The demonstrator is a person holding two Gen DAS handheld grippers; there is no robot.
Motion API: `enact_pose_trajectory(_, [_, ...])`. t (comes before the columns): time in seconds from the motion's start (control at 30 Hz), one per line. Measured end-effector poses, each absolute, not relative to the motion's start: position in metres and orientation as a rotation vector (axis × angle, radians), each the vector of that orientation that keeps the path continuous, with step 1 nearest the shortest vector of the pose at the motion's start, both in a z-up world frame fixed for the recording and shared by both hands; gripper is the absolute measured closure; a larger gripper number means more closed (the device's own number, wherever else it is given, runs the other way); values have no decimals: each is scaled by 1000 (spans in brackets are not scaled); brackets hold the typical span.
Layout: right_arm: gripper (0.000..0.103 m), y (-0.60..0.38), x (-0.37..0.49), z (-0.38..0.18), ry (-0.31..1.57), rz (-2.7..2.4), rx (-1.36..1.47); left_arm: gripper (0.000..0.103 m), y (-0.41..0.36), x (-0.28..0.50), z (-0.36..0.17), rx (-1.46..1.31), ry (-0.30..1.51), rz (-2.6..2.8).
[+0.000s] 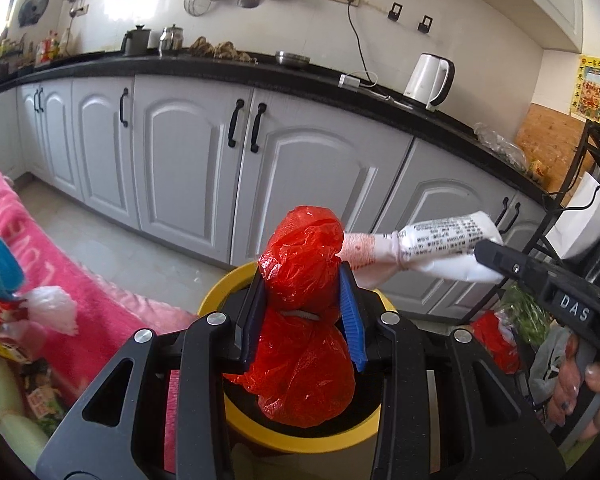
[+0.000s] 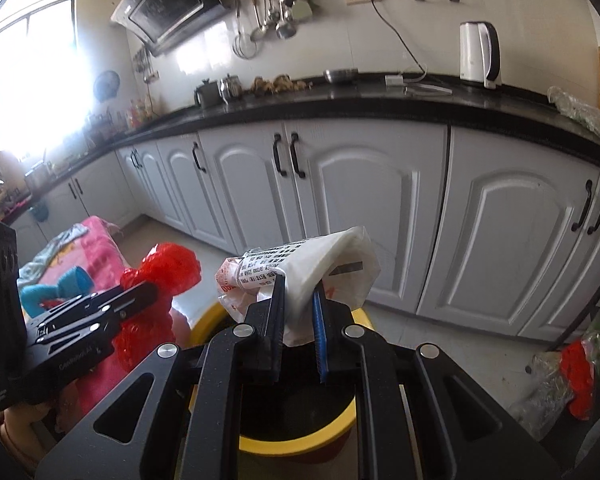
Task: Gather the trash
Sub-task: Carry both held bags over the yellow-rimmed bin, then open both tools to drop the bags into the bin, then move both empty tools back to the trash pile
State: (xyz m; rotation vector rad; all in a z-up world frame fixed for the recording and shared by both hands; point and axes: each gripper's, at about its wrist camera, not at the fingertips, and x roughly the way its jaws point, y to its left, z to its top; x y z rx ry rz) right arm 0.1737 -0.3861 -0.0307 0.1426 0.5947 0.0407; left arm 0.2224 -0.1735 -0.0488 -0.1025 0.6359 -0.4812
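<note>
Over the yellow bin [image 1: 300, 436], the left gripper [image 1: 300, 300] is clamped on a red bag [image 1: 304, 312], upright, its long axis vertical. Just beyond, the right gripper [image 2: 300, 312] pinches a white bag [image 2: 300, 276], lying roughly level toward the cupboards [image 2: 340, 200]. Dropping step, I judge; next, both jaws must open.

A crumpled red plastic bag [image 1: 304, 312] and a white printed wrapper [image 2: 300, 276] hang above the yellow-rimmed bin [image 1: 300, 440].

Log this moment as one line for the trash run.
left tool: shut on red bag | right tool: shut on white bag | both over yellow bin | neither bag dropped yet
</note>
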Motion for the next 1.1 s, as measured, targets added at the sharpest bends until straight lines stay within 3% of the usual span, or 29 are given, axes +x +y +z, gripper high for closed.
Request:
enact_pose_trajectory(0.27, [88, -384, 188, -56, 667, 31, 136, 73, -180, 237, -71, -128, 681, -490])
enact_pose_trajectory(0.33, [78, -384, 191, -60, 675, 29, 144, 72, -178, 237, -73, -132, 685, -488])
enact_pose_trajectory(0.47, [64, -385, 192, -62, 677, 25, 158, 58, -175, 236, -72, -135, 688, -478])
enact_pose_trajectory(0.6, [60, -385, 189, -56, 659, 24, 158, 49, -168, 232, -67, -143, 682, -459])
enact_pose_trajectory(0.9, [44, -376, 175, -35, 581, 67, 165, 16, -143, 219, -44, -140, 645, -384])
enact_pose_trajectory(1.1, [36, -363, 165, -20, 534, 92, 149, 11, -123, 208, -28, -154, 610, -347])
